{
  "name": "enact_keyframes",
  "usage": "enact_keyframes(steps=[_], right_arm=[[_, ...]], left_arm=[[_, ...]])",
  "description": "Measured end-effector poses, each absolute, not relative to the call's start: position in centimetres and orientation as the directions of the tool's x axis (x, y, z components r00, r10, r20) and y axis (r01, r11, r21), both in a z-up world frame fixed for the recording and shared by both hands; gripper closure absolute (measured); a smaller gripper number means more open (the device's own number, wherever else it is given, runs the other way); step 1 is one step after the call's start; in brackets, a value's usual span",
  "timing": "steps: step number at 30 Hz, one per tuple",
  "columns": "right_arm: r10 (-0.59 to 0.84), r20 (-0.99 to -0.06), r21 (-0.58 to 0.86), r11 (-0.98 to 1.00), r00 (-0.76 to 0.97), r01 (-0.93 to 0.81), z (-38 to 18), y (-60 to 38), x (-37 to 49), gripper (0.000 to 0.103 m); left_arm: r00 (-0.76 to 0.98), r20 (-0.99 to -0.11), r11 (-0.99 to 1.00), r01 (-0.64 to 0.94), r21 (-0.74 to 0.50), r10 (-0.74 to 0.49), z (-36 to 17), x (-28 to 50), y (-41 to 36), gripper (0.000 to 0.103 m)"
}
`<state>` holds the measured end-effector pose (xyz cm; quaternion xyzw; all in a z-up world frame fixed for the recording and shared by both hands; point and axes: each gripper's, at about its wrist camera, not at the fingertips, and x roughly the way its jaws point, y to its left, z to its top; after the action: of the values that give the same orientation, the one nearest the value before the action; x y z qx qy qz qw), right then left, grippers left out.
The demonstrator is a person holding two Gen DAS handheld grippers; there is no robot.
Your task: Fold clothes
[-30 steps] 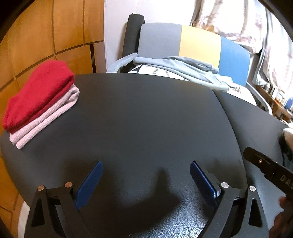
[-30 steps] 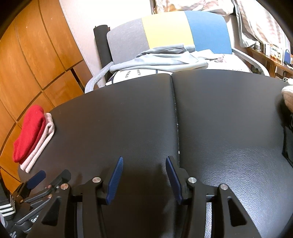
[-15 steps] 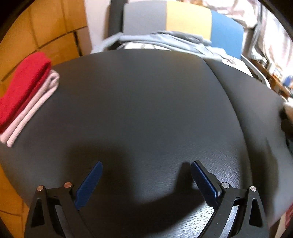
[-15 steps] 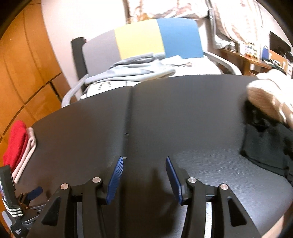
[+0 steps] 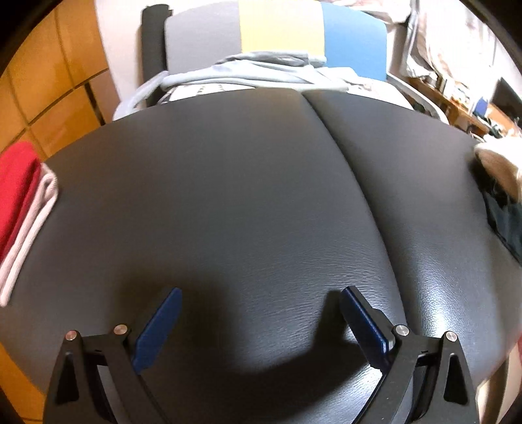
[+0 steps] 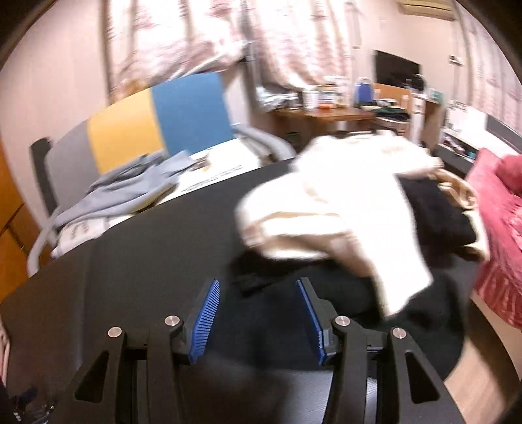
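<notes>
Two tongs, nearest: left tongs (image 5: 259, 321) spread wide, empty; right tongs (image 6: 257, 311) half parted, gripping nothing. Below, one black table (image 5: 244, 195). Far left edge: two folded garments, red (image 5: 14, 186) atop pale pink (image 5: 32, 225). Right: unfolded heap, one cream garment (image 6: 339, 208) over black cloth (image 6: 434, 215). No legible writing.

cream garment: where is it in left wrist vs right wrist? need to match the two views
Left wrist: cream garment only as a sliver at the far right edge, on top of dark clothing.
Right wrist: cream garment large, right of centre, draped over the dark clothing, ahead of the open right gripper.
Shared landmark: the grey, yellow and blue chair back behind the table.
</notes>
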<state>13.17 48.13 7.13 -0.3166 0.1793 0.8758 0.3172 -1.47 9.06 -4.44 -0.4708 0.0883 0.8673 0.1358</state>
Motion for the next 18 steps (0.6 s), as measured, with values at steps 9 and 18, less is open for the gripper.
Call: enact_keyframes(steps=[9,18], right_arm=[[0.486,-0.630,0.111,-0.717,-0.607,-0.689,8.0,54.9,15.8,0.043],[0.530,-0.676,0.008,-0.689,-0.512,-0.725,7.4,62.3,10.6,0.042]], left_arm=[[-0.517,-0.836,-0.913,-0.405,0.051,0.182,-4.6,-1.9,12.3,0.003],[-0.499,-0.840,-0.907,-0.420,0.020,0.213,-5.5,-2.5,13.1,0.000]])
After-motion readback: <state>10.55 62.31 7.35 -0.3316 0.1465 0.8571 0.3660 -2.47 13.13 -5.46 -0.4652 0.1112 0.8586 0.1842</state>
